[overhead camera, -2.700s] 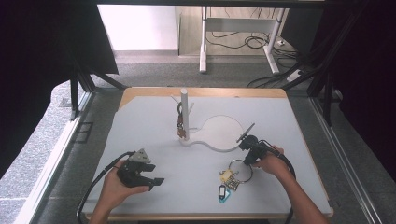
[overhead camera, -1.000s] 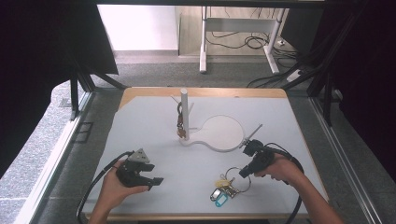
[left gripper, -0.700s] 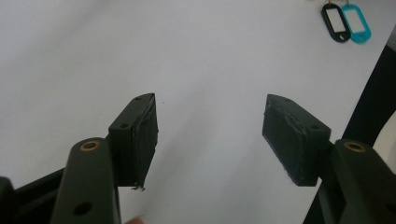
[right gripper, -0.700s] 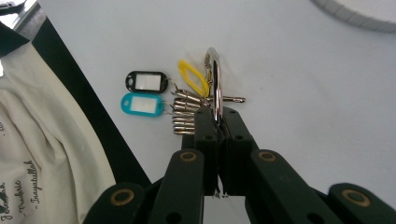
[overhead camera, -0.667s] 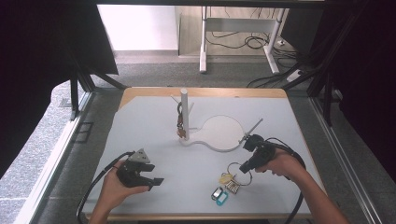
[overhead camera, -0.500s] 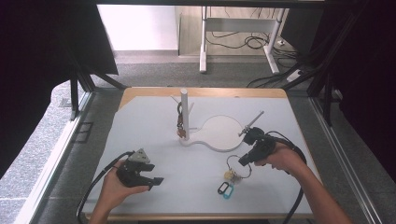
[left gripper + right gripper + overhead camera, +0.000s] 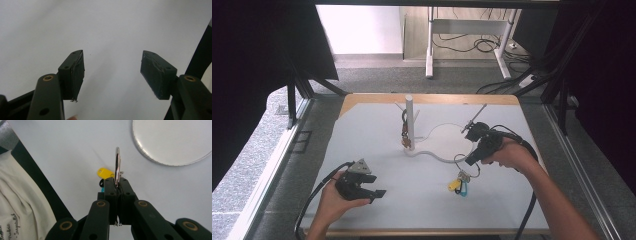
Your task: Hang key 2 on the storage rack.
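The key ring (image 7: pixel 117 165) is standing edge-on between the closed jaws of the right gripper (image 7: pixel 117 185), pinched by its lower arc, with the yellow tag (image 7: pixel 453 185) and blue tag (image 7: pixel 462 189) dangling beneath it just above the white table (image 7: pixel 377 150). The bunch is hanging in front of the round base (image 7: pixel 447 142) of the white peg stand (image 7: pixel 409 120), which is already carrying another set of keys (image 7: pixel 405 134) low on its post. The left gripper (image 7: pixel 371 192) is resting near the table's front edge in the person's left hand, its jaws gaping wide with nothing between them.

The likely trouble is coming from the grip itself: the pads are clamping only a thin wire edge, so the ring may be twisting or slipping out as the tags swing. Threading it onto a short peg also looks tricky, since the ring is facing sideways and the dangling tags could be snagging the hung keys or nudging the stand.
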The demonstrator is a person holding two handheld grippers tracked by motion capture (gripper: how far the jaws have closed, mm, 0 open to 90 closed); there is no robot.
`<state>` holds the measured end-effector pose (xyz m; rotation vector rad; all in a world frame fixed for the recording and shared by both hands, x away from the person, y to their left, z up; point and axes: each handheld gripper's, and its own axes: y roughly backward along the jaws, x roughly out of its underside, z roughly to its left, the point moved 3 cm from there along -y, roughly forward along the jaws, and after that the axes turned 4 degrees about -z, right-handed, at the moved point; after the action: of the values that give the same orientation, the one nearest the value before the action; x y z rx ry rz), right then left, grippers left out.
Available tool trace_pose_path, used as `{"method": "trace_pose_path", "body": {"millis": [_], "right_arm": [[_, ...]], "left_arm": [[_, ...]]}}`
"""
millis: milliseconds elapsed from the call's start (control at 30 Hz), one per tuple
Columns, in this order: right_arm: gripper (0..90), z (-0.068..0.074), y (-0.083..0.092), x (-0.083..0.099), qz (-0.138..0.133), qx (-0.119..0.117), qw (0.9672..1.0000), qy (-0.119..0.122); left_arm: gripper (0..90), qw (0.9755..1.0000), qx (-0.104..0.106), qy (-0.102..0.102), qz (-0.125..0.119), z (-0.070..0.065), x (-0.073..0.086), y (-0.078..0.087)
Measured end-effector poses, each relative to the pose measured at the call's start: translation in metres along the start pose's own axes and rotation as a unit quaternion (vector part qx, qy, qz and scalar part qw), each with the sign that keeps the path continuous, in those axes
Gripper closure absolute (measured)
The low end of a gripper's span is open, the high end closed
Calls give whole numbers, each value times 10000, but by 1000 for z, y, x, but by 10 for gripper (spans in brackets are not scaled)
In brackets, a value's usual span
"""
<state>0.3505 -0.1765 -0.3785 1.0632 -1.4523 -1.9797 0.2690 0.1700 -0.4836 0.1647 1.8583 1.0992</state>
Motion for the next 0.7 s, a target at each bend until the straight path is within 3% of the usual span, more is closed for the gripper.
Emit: {"method": "trace_pose_path", "body": {"millis": [400, 700], "right_arm": [[872, -4, 7, -13, 14, 63, 10000, 2], [872, -5, 21, -28, -131, 113, 9998, 27]], "left_arm": [[364, 10000, 8, -30, -17, 1, 0, 1], [364, 10000, 20, -29, -25, 1, 0, 2]]}}
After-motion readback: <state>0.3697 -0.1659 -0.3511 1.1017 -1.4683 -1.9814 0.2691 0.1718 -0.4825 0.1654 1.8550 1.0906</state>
